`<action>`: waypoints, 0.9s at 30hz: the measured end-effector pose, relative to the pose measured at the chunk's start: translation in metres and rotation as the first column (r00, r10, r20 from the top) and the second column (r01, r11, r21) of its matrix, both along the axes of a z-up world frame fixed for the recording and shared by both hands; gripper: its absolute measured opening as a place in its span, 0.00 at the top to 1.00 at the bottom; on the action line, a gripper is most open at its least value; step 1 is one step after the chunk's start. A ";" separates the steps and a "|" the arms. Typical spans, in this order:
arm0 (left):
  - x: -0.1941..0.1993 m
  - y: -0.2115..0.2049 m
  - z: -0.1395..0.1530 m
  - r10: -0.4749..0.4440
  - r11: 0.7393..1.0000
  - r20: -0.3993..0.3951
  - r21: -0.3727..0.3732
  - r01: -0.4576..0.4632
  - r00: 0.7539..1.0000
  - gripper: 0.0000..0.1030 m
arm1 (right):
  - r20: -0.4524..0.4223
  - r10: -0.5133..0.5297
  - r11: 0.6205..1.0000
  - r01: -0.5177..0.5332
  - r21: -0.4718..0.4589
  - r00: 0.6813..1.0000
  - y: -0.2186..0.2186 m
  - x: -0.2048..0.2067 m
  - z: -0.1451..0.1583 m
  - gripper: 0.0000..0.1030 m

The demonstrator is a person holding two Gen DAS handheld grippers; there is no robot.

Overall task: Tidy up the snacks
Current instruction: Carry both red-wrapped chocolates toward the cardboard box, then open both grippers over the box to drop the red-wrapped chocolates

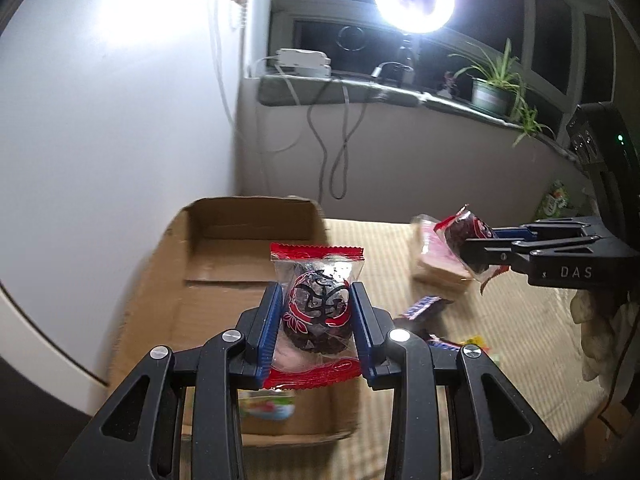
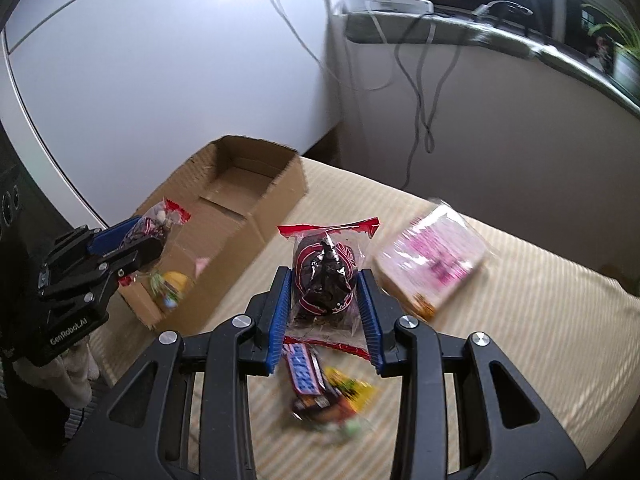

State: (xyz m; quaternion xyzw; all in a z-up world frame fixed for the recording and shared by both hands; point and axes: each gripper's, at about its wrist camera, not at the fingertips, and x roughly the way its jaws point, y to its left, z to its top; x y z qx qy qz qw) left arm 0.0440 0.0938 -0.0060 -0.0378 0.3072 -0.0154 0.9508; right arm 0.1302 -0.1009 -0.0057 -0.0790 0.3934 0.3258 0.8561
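mid-task: my left gripper [image 1: 316, 316] and right gripper [image 2: 326, 300] each clamp a wrapped date snack; cardboard box [image 2: 256, 216] ahead-left holds few, candy bars [image 2: 306, 372] below right still loose.

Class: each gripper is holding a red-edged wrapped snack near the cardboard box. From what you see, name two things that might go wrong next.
1. The left gripper pinches its wrapped snack only by the sides of slick film, so it might slip out before reaching the cardboard box.
2. The right gripper carries its snack over loose candy bars; a drop would land among them, not in the box.
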 end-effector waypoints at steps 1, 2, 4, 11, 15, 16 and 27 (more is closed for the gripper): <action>-0.001 0.004 0.000 0.008 1.000 0.000 0.001 -0.008 1.000 0.68 | 0.001 0.007 1.000 -0.007 -0.001 1.000 0.005 0.001 0.000 0.66; -0.001 0.008 -0.001 0.018 1.000 -0.001 0.000 -0.018 1.000 0.68 | 0.003 0.015 1.000 -0.015 -0.003 1.000 0.010 0.002 0.000 0.66; -0.002 0.017 -0.003 0.034 0.999 -0.004 -0.005 -0.034 0.999 0.68 | 0.005 0.031 1.000 -0.031 -0.005 1.000 0.025 0.005 0.000 0.66; -0.005 0.037 -0.010 0.072 0.997 -0.015 -0.009 -0.072 0.997 0.68 | 0.005 0.081 0.997 -0.081 -0.013 0.997 0.062 0.013 -0.002 0.66; -0.005 0.045 -0.013 0.090 0.996 -0.022 -0.012 -0.091 0.996 0.68 | -0.004 0.109 0.994 -0.109 -0.015 0.994 0.084 0.017 -0.005 0.66; -0.005 0.047 -0.014 0.094 0.995 -0.024 -0.013 -0.094 0.995 0.68 | -0.006 0.115 0.993 -0.115 -0.015 0.993 0.088 0.018 -0.005 0.66; -0.004 0.058 -0.022 0.109 0.994 -0.051 -0.015 -0.110 0.993 0.68 | -0.015 0.177 0.983 -0.178 -0.044 0.984 0.139 0.028 -0.015 0.66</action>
